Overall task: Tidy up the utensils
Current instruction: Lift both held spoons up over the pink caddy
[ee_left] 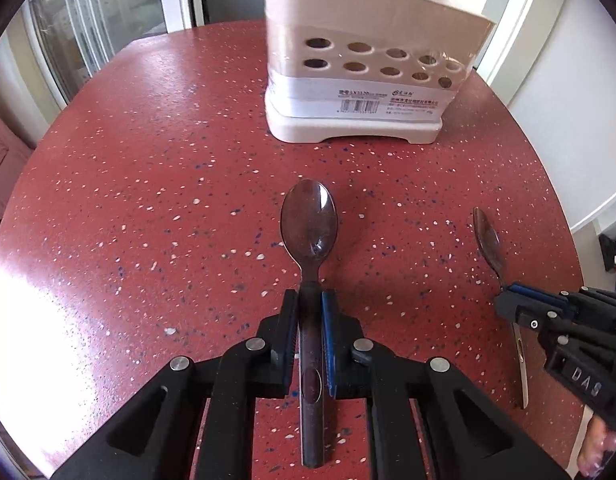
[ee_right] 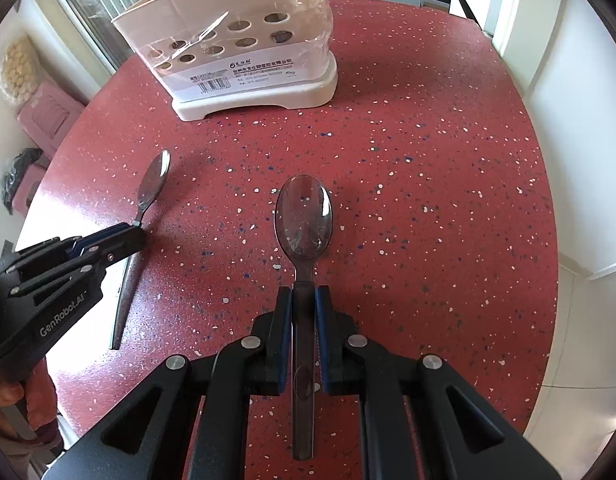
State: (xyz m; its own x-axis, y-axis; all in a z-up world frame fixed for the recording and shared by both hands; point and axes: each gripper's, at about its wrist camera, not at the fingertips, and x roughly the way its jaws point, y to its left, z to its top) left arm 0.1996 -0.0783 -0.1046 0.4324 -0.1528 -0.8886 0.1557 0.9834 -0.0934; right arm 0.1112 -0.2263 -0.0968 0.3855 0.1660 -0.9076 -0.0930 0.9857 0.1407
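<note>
The left gripper is closed on the handle of a spoon, bowl pointing ahead toward the cream utensil holder that stands at the far side of the red speckled table. The right gripper is likewise clamped on the handle of a second spoon, bowl forward. Both spoons are held just above the table, near each other and well short of the utensil holder.
</note>
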